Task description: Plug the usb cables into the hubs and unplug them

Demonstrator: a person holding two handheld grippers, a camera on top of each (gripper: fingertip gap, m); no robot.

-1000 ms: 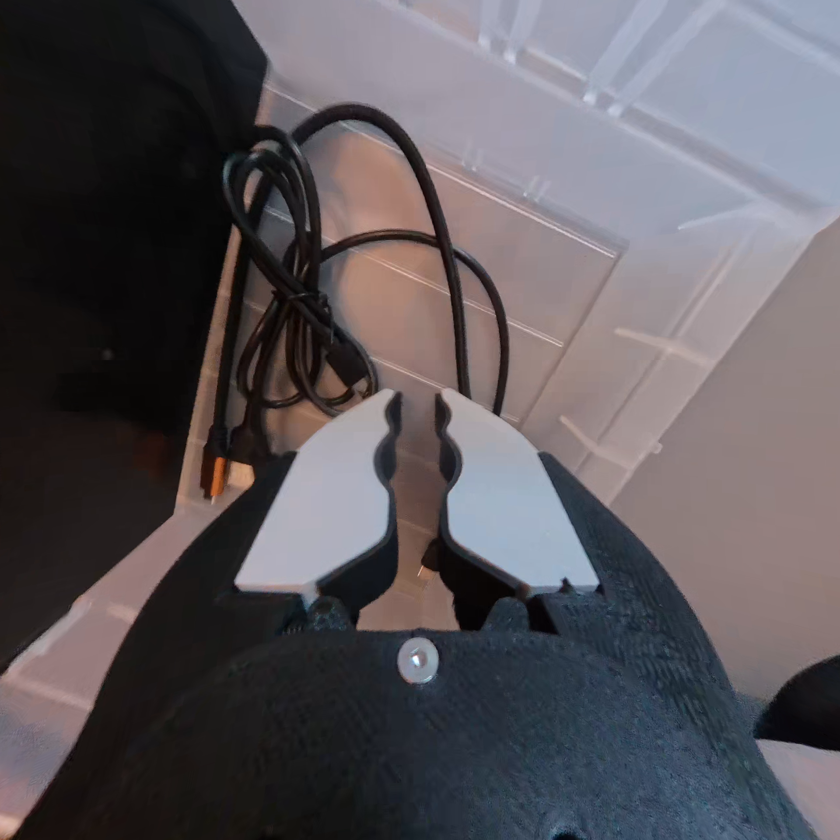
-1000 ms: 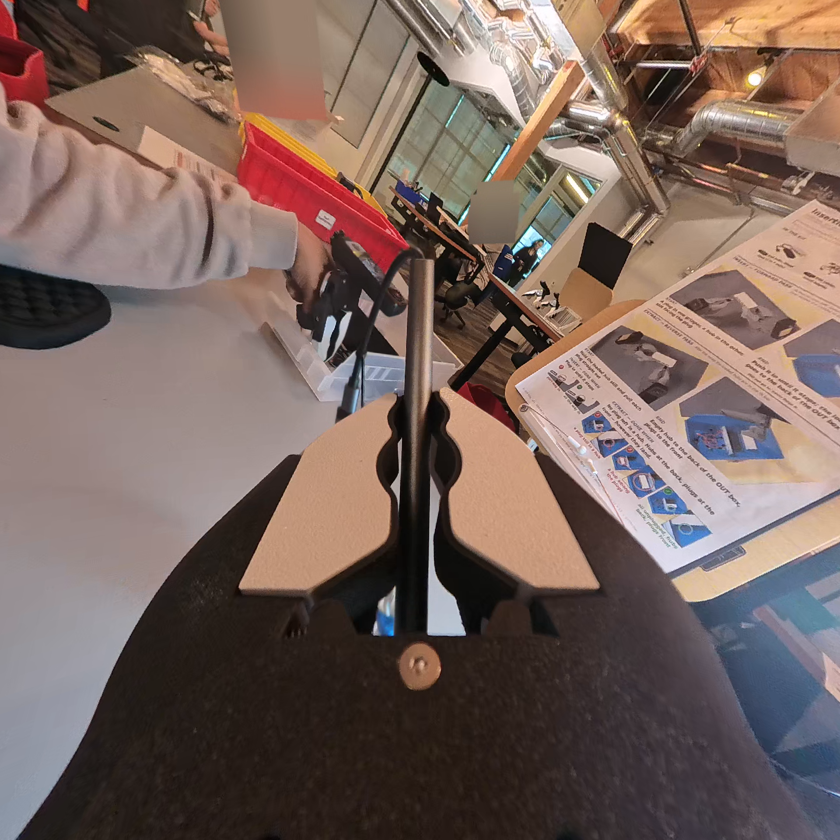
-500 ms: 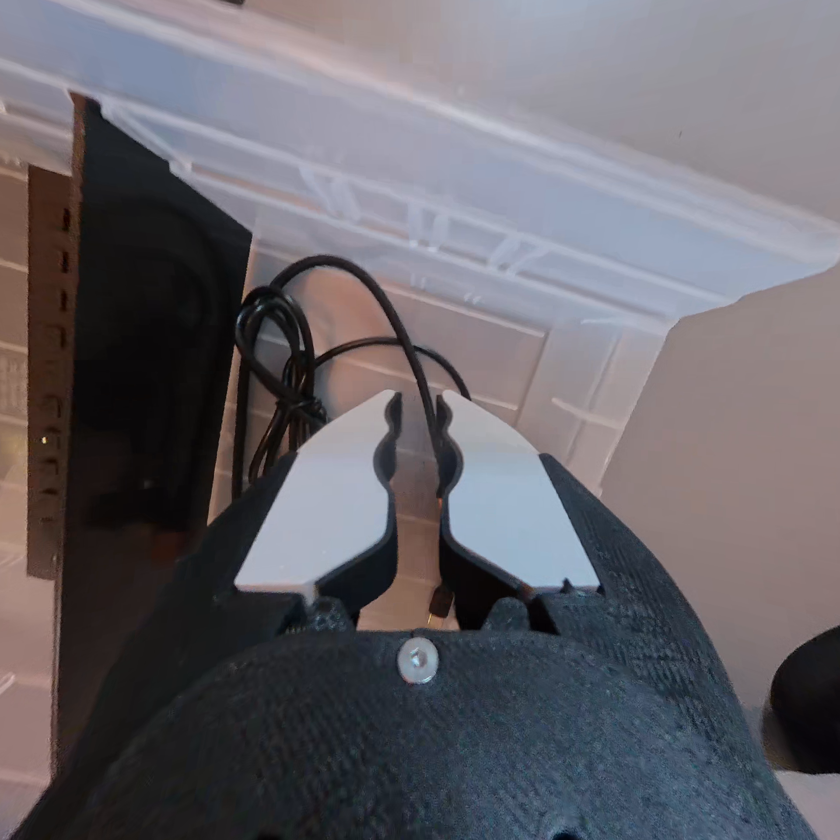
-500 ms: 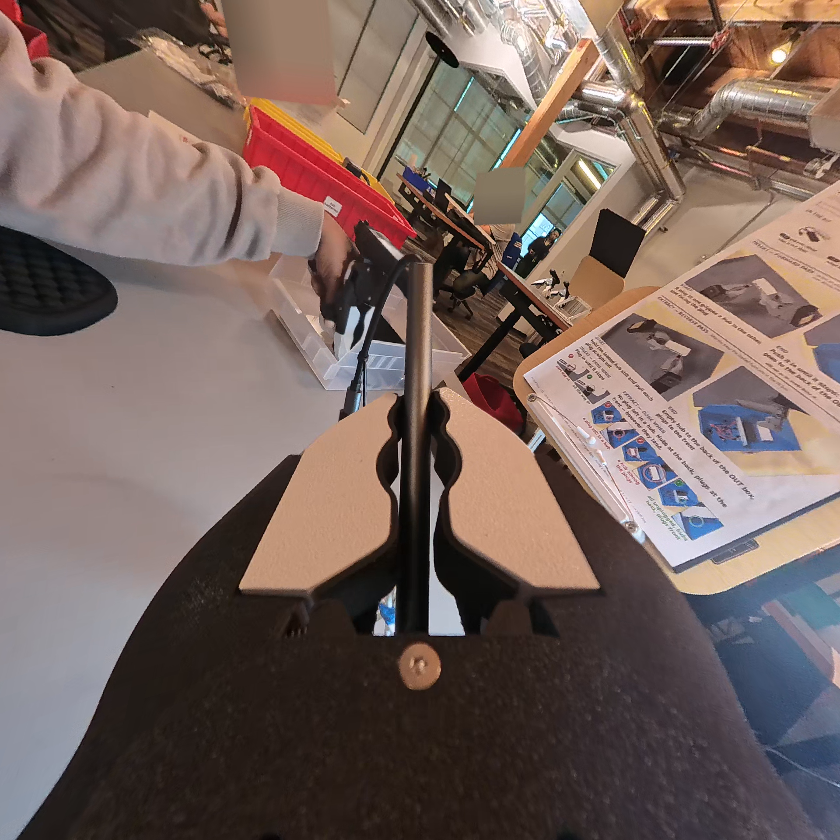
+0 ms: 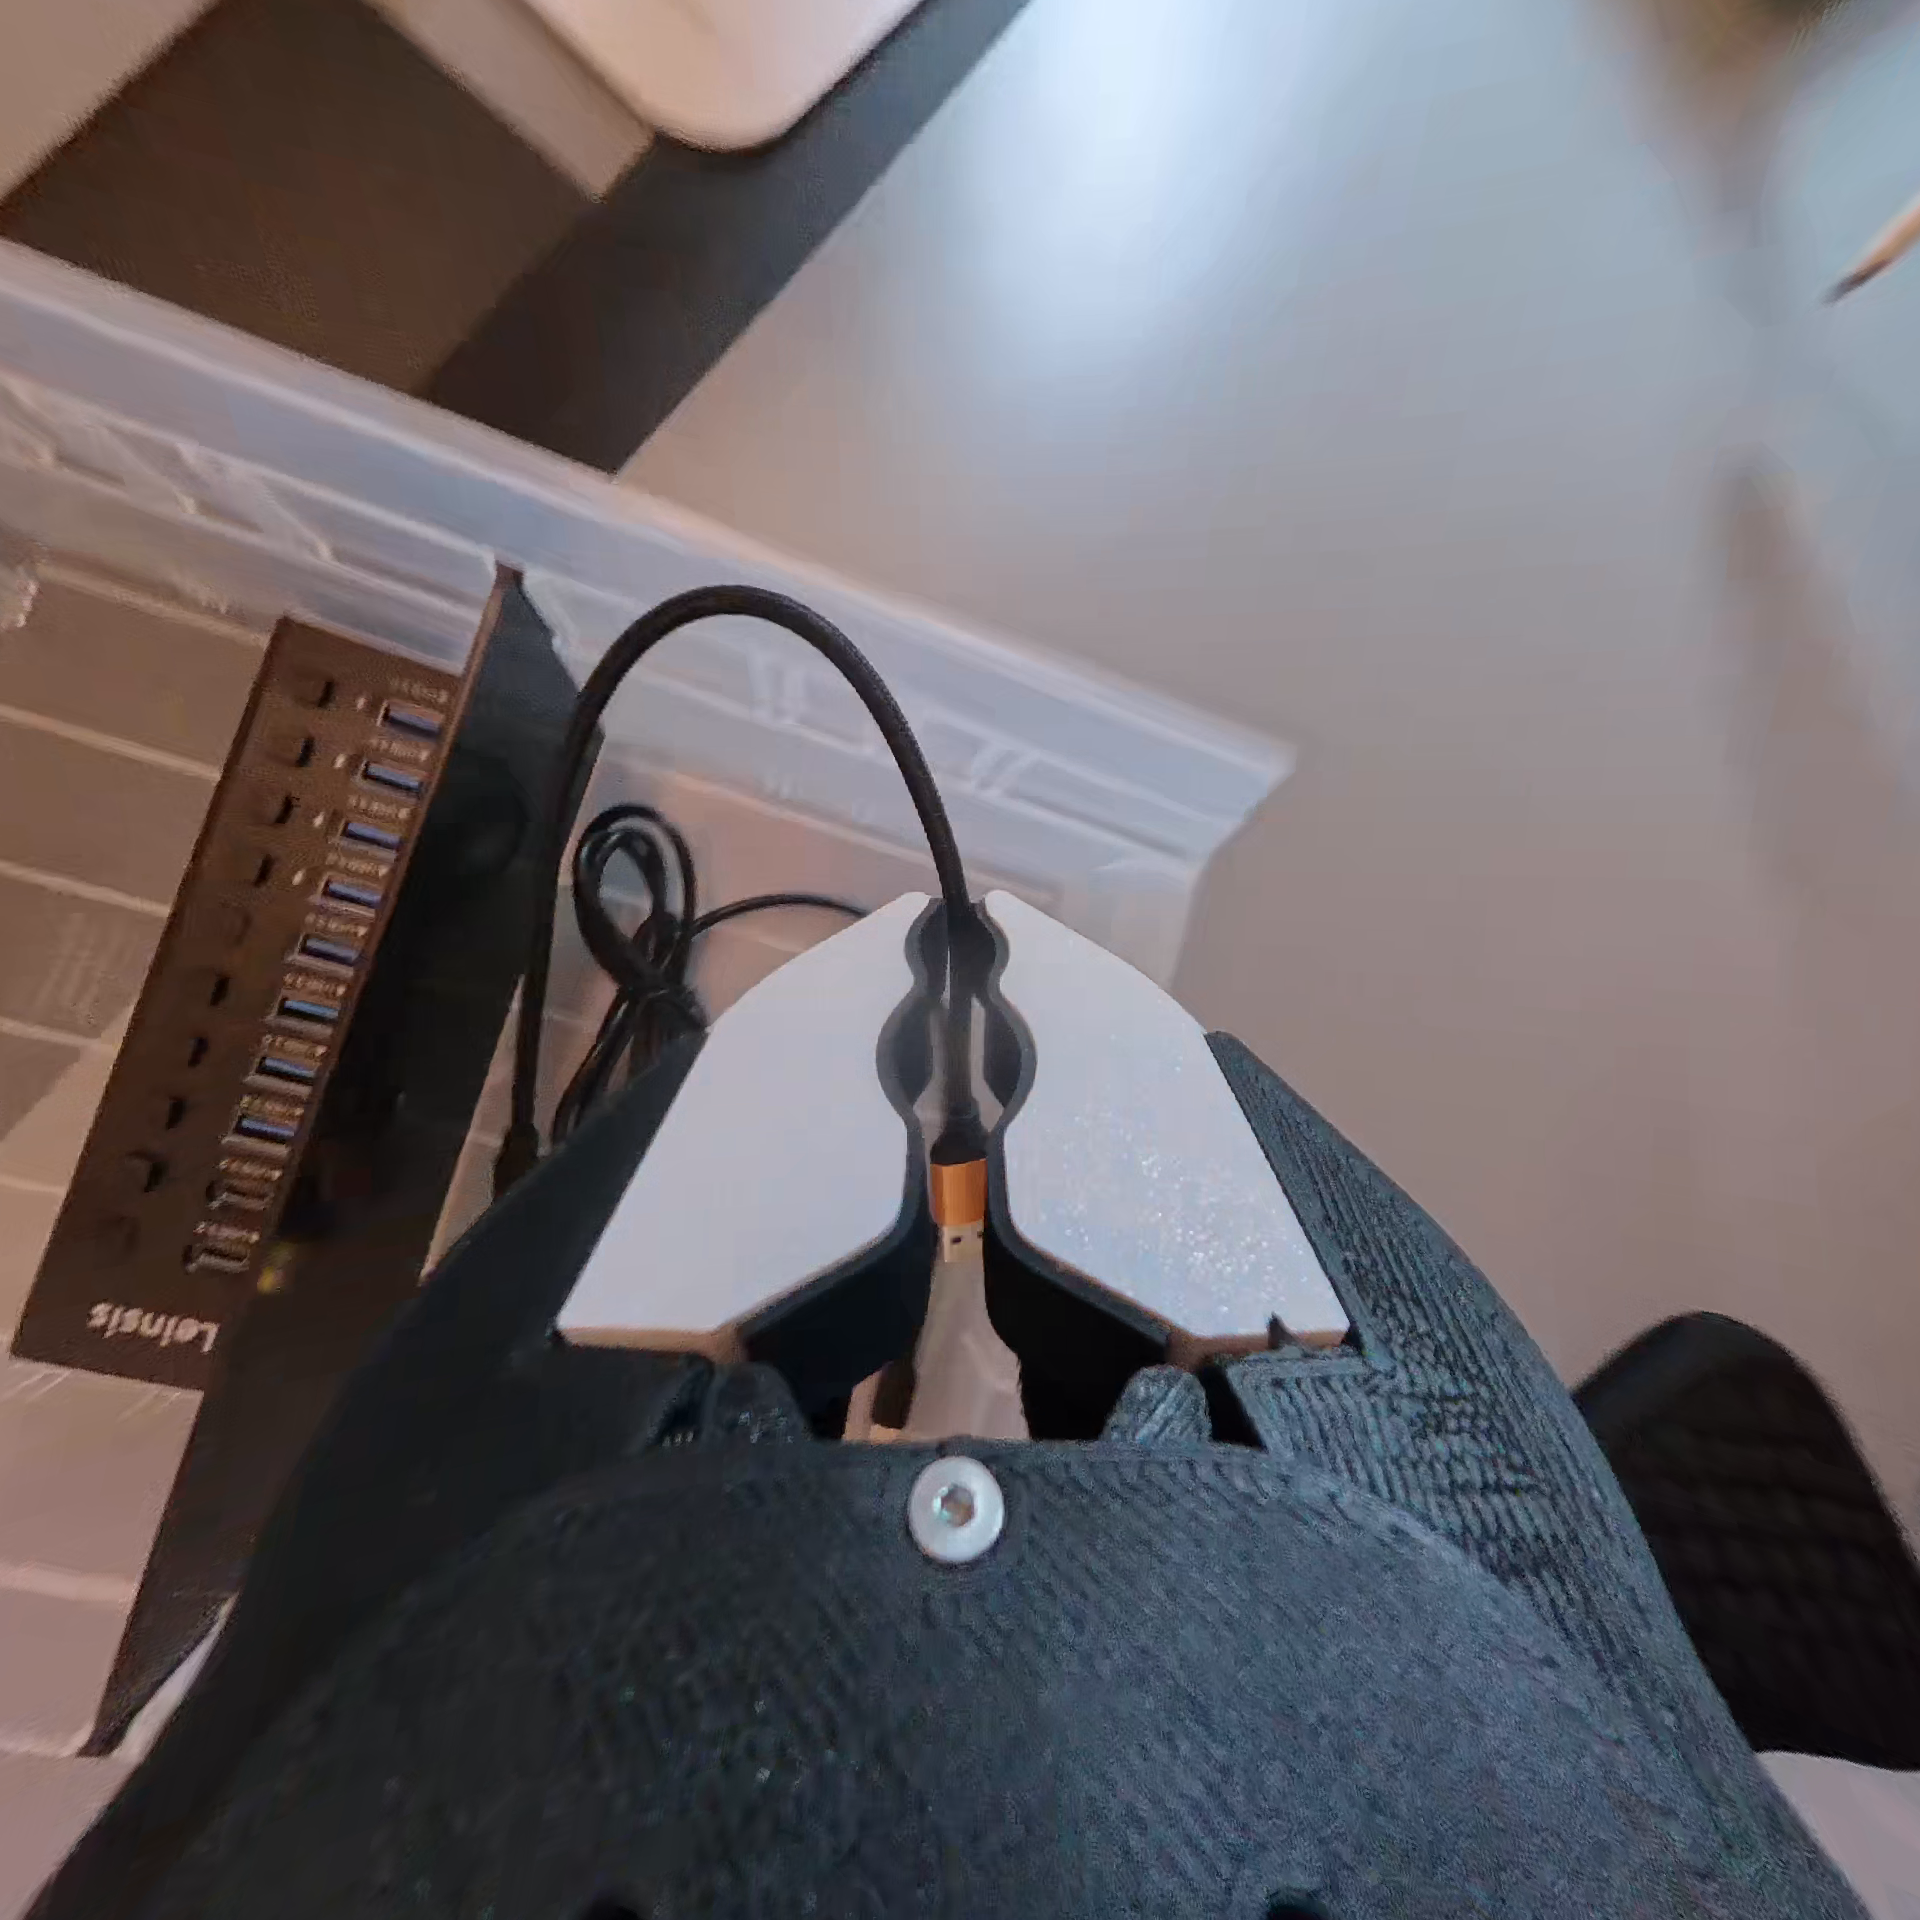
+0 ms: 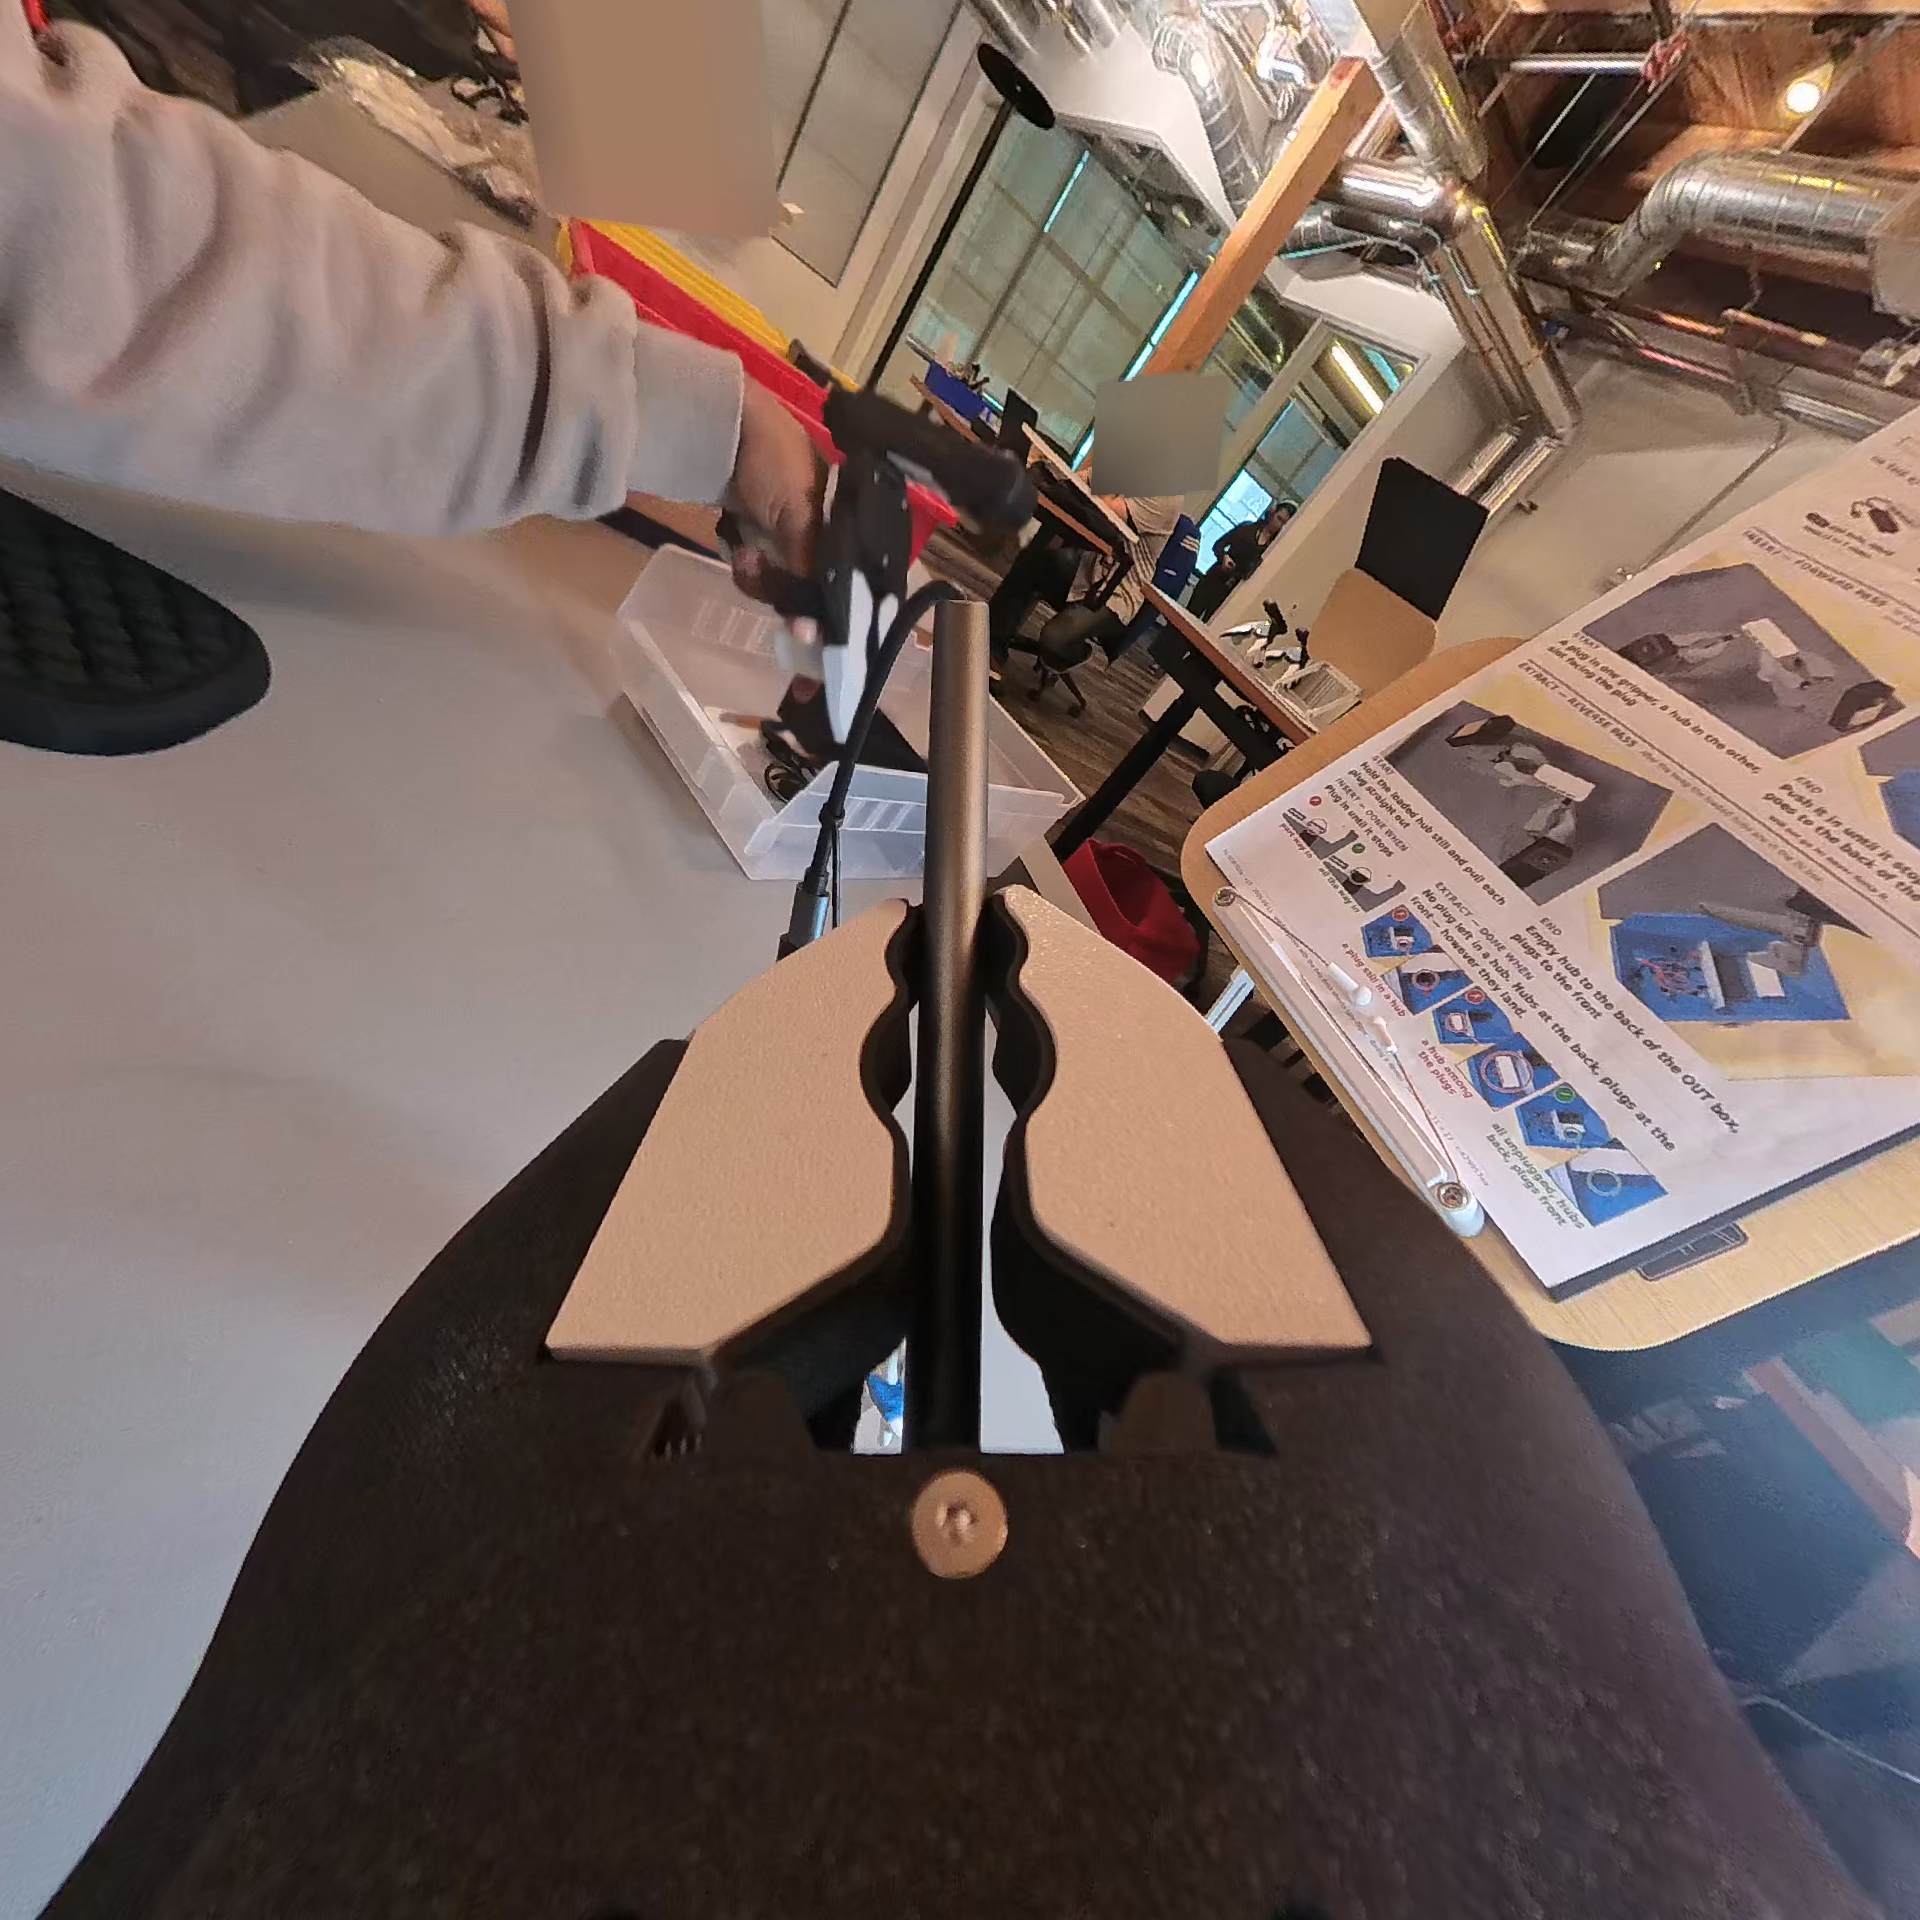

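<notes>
In the left wrist view, my left gripper (image 5: 954, 914) is shut on a black braided USB cable (image 5: 831, 665), just behind its orange plug (image 5: 956, 1195), which points back between the fingers. The cable arches up and drops into a clear plastic bin (image 5: 935, 727). A black multi-port hub (image 5: 312, 935) with blue ports stands in that bin at the left. In the right wrist view, my right gripper (image 6: 951, 914) is shut on a slim dark grey hub (image 6: 954, 748), seen edge-on and upright. The left gripper (image 6: 862, 623) shows farther off, above the bin (image 6: 707, 707).
A bundle of loose black cables (image 5: 634, 935) lies in the bin beside the black hub. An instruction sheet on a board (image 6: 1662, 883) leans at the right. Red and yellow bins (image 6: 686, 281) stand behind. A person's sleeve (image 6: 312, 343) reaches across the grey table (image 6: 364, 987).
My left gripper has closed on the braided cable and lifted away from the bin floor, drawing the cable up. The black hub has come into view. My right gripper keeps hold of the grey hub.
</notes>
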